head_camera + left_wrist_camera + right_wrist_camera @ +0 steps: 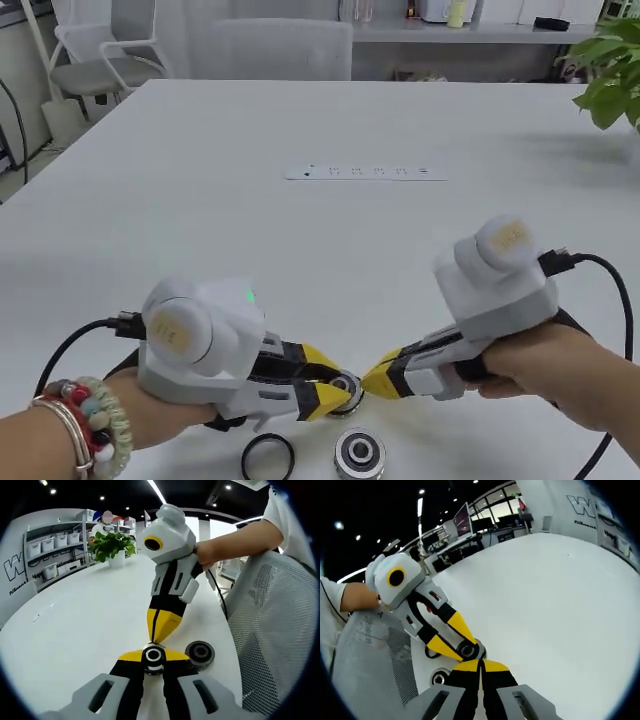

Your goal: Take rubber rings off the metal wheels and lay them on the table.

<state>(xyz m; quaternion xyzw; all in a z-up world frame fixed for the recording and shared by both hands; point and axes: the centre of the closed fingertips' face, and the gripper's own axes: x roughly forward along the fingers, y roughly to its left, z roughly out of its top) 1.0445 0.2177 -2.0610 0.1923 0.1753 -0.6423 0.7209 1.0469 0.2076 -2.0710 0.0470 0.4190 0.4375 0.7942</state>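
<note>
Left tool [340,388] pinches wheel [153,656]; right tool [480,664] pressed together; white table [320,130], shelves [50,550] behind.

Shining evenly from ceiling spots [52,491] and a strip light [159,491]; casting faint soft shadows on the white worktop [300,240]; bowing strongly toward both gripper views' edges.

A metal wheel [360,452] lies on the counter [300,260], with a rubber ring [268,458] just left of it, a second wheel [347,387] just behind it between the left tongs [338,388] and the right tongs [369,382], and a socket strip [365,172] well behind.
</note>
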